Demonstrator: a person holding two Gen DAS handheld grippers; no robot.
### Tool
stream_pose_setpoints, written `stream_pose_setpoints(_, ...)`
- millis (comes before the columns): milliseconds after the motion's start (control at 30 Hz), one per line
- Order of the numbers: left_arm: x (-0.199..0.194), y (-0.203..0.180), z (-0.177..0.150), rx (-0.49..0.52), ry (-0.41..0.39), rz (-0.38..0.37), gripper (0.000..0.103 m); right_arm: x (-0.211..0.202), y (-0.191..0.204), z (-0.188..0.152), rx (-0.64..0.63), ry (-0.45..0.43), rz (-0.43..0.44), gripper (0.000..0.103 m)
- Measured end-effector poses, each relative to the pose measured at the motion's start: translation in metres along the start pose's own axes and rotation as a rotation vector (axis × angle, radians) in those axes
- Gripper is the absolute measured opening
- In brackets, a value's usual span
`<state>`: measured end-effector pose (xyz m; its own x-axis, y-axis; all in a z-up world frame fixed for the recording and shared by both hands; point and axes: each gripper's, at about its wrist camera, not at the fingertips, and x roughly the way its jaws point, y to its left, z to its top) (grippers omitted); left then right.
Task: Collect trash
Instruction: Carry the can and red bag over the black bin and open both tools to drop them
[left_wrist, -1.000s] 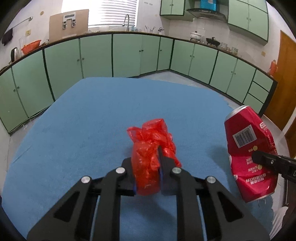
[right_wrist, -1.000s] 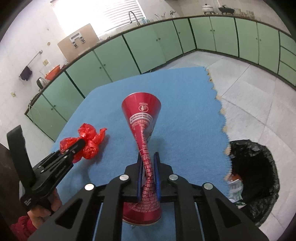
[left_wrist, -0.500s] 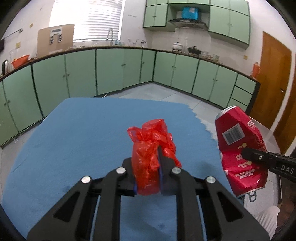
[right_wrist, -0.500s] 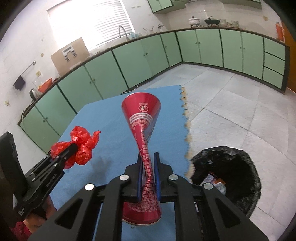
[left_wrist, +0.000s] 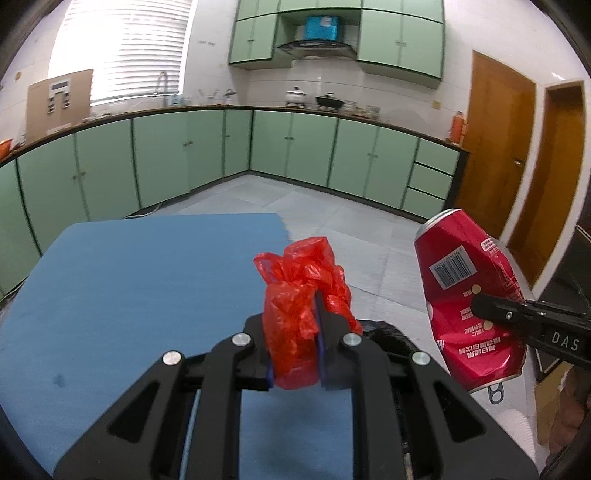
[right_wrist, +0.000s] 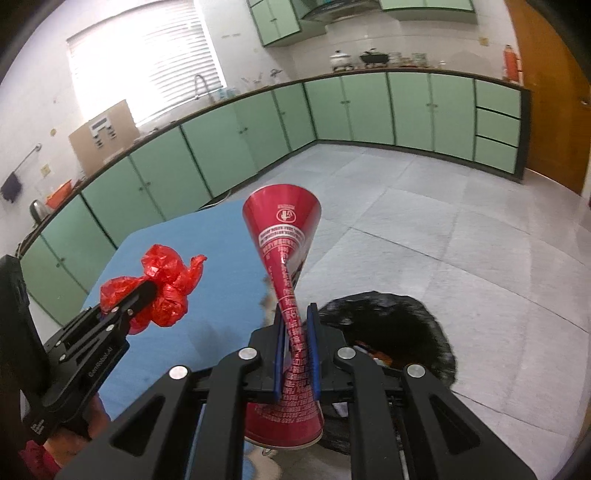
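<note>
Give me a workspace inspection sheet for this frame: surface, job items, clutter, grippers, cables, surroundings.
Surface: blue mat, bare where visible; grey tiled floor beyond it.
Job's things: crumpled red plastic bag; crushed red can, pinched at its middle; black-lined trash bin on the floor, some litter inside.
Clutter: nothing seen on the mat.
Grippers: left gripper shut on the red plastic bag; right gripper shut on the red can; both held in the air, near the bin.
Cables: nothing seen.
Surroundings: green kitchen cabinets, window with blinds, wooden door.
</note>
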<state>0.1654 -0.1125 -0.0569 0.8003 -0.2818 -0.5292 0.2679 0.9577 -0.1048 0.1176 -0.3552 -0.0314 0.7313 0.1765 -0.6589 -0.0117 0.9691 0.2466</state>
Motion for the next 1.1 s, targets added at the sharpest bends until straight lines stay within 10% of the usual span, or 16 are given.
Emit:
stream_pose_setpoints(667,0.078,-0.113,-0.034,0.11,0.103,-0.156,0.016,-0.025,-0.101,-0.023,0.127,-0.006,-0.146,0.012)
stream_pose_setpoints(833,0.085,-0.111,-0.032,0.114,0.108,-0.155,0.039,-0.016,-0.109,-0.027,0.139,0.008,-0.146,0.012)
stream_pose_setpoints(1100,0.08,-0.1,-0.03,0.089,0.101,-0.137,0.045,-0.003,-0.113,-0.023,0.137,0.023,-0.128,0.012)
